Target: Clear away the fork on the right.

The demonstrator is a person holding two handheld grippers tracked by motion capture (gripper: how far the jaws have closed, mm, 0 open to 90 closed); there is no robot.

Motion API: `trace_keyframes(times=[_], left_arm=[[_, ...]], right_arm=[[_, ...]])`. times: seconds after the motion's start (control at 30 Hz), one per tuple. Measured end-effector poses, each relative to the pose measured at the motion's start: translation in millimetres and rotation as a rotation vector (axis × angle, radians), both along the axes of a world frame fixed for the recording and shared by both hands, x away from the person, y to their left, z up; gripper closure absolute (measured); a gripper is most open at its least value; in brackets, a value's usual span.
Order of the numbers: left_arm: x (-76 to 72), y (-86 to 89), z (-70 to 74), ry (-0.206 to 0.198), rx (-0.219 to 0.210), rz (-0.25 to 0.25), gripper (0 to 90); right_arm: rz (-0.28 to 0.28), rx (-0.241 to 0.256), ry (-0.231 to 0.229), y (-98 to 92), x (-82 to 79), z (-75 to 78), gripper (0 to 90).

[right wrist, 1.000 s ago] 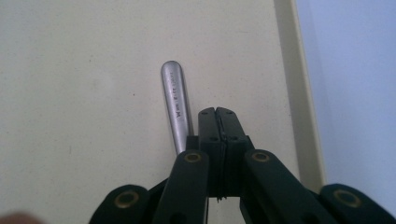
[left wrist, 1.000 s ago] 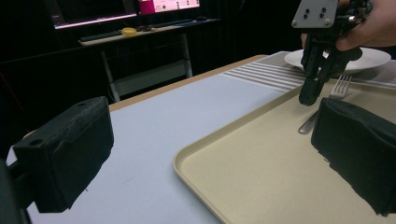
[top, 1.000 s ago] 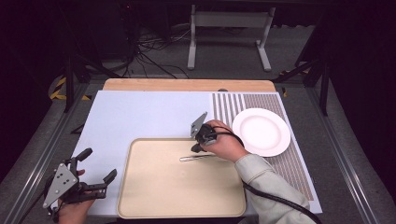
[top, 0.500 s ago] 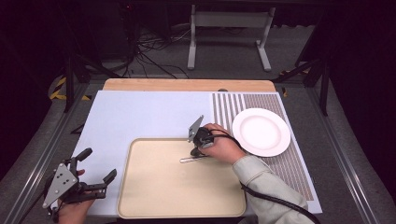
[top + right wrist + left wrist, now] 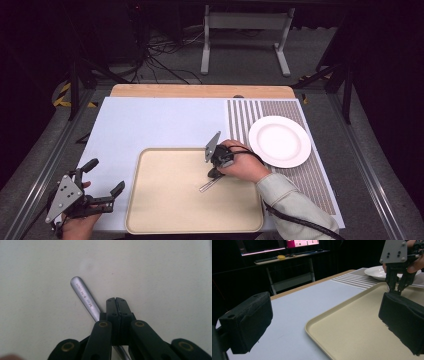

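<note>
A thin metal utensil point(image 5: 206, 185) lies slanted on the beige tray point(image 5: 155, 210). My right gripper point(image 5: 214, 174) points straight down at its upper end. In the right gripper view the jaws point(image 5: 115, 300) are pressed together over the utensil's handle point(image 5: 82, 293), which runs between them and sticks out up and to the left; its far end is hidden. My left gripper point(image 5: 106, 176) hovers open off the tray's left edge, nothing between its pads point(image 5: 249, 320). The left gripper view shows the right gripper point(image 5: 396, 288) standing on the tray point(image 5: 352, 337).
A white plate point(image 5: 280, 141) rests on the striped mat point(image 5: 245, 117) right of the tray, also seen as the plate point(image 5: 377, 271) behind the right gripper. A pale blue mat point(image 5: 150, 125) covers the table beyond the tray. A metal stand point(image 5: 240, 30) is on the floor past the table.
My right gripper has moved down and slightly toward me onto the utensil's end. The left gripper has stayed in place, open.
</note>
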State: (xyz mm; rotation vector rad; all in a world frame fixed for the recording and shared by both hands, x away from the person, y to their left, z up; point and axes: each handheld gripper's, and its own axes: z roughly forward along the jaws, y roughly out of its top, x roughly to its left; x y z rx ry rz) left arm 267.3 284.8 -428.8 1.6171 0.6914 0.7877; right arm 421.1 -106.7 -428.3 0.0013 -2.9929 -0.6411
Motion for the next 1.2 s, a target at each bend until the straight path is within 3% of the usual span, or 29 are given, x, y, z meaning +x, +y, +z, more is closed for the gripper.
trace_keyframes(times=[0.6, 1.2], left_arm=[[1.0, -1.7, -0.5, -0.001, -0.001, -0.001, 0.3], [2.0, -2.4, -0.7, 0.002, 0.003, -0.003, 0.2]], right_arm=[[0.029, -0.081, 0.038, -29.6, -30.5, 4.3, 90.0], [0.019, -0.067, 0.053, -53.8, -35.5, 3.6, 90.0]])
